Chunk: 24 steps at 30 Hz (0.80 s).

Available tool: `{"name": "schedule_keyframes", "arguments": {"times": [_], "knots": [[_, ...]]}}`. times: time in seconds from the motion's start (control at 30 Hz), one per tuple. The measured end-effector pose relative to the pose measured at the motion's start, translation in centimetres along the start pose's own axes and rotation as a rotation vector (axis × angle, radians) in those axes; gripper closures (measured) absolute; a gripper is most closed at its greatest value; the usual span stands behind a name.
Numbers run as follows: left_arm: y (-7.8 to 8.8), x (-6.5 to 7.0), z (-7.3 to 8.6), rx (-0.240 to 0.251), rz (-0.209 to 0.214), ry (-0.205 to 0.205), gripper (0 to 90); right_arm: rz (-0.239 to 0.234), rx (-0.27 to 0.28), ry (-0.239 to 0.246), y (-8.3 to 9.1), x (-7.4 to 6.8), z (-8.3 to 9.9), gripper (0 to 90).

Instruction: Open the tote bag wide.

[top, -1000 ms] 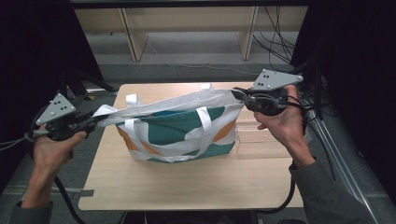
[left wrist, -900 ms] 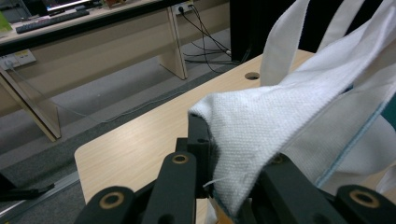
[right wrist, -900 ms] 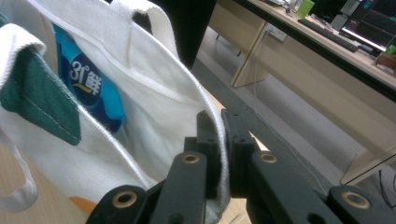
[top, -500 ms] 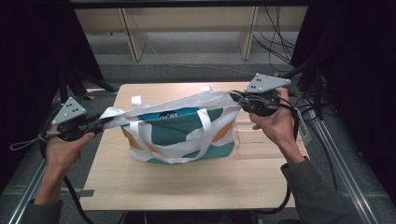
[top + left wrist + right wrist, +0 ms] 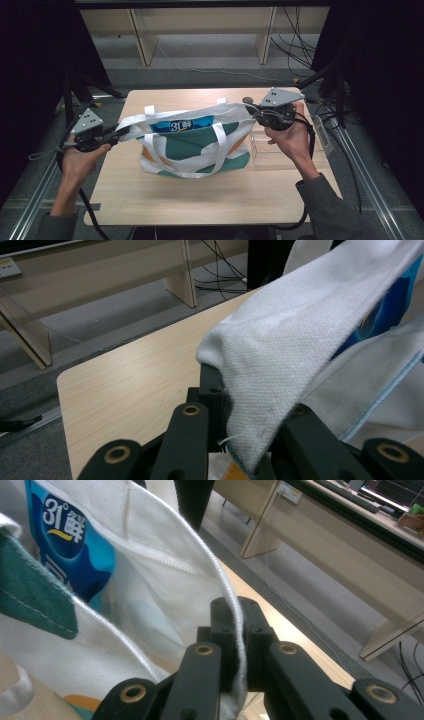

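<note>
The person's forearms enter from the near edge of the bench (image 5: 200,200), one on each side, both angled forward and slightly inward. The left hand (image 5: 80,160) carries the left gripper (image 5: 117,134) low and nearly level at the left edge of the bench, its fingers pointing right toward the tote bag (image 5: 197,145). The right hand (image 5: 287,137) carries the right gripper (image 5: 252,116) at the far right of the bag, its fingers pointing left. Both sets of fingers are clenched on the bag's white rim: in the left gripper view the fingers (image 5: 210,390) pinch a fold of white canvas, and in the right gripper view the fingers (image 5: 222,630) clamp the stitched edge.

The tote bag stands at the centre of the bench with its long axis running left to right and its mouth facing up, stretched into a narrow slot between the two grippers. A blue package (image 5: 181,125) shows inside the mouth. A clear box (image 5: 272,150) sits on the bench just beside the bag, to its right.

Compared with the earlier frames, both grippers are lower and the stretched rim sits closer to the bag's body.
</note>
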State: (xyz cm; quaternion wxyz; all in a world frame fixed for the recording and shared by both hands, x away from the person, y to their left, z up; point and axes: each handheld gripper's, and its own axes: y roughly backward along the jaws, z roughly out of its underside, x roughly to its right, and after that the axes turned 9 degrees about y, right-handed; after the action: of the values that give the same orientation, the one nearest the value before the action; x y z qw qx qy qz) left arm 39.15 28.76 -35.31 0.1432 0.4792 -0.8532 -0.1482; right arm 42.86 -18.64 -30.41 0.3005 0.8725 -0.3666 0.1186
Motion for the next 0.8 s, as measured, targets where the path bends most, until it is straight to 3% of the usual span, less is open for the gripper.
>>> {"name": "schedule_keyframes", "arguments": {"times": [0.2, 0.3, 0.37, 0.43, 0.53, 0.6, 0.67, 0.8], "knots": [[0.4, 0.1, -1.7, 0.053, 0.004, -0.004, 80.7, 0.018, 0.021, -0.012, 0.0, 0.5, -0.4, 87.0], [-0.1, -0.3, -2.4, 0.086, 0.002, 0.031, 80.7, 0.032, 0.039, -0.031, -0.2, 1.0, -0.3, 87.0], [-0.4, -0.7, -2.6, 0.108, 0.031, 0.079, 80.5, 0.041, 0.028, -0.041, -0.4, 1.3, 0.1, 87.0], [-0.9, -0.9, -2.5, 0.117, 0.033, 0.090, 80.5, 0.039, 0.025, -0.048, -0.4, 1.3, 0.2, 86.9], [-1.6, -0.8, -2.3, 0.075, -0.013, 0.064, 80.4, 0.049, 0.005, -0.047, -0.5, 1.0, 0.3, 86.9], [-2.3, -0.9, -1.9, 0.031, -0.032, 0.058, 80.3, 0.054, -0.020, -0.018, -1.0, 0.8, 0.3, 86.9], [-2.9, -1.1, -1.4, 0.004, -0.022, 0.067, 80.0, 0.057, -0.054, 0.012, -1.5, 0.2, 0.4, 86.9], [-3.6, -1.3, -0.4, -0.022, 0.005, 0.090, 79.8, 0.045, -0.074, 0.007, -2.2, -0.5, 1.0, 86.8]]}}
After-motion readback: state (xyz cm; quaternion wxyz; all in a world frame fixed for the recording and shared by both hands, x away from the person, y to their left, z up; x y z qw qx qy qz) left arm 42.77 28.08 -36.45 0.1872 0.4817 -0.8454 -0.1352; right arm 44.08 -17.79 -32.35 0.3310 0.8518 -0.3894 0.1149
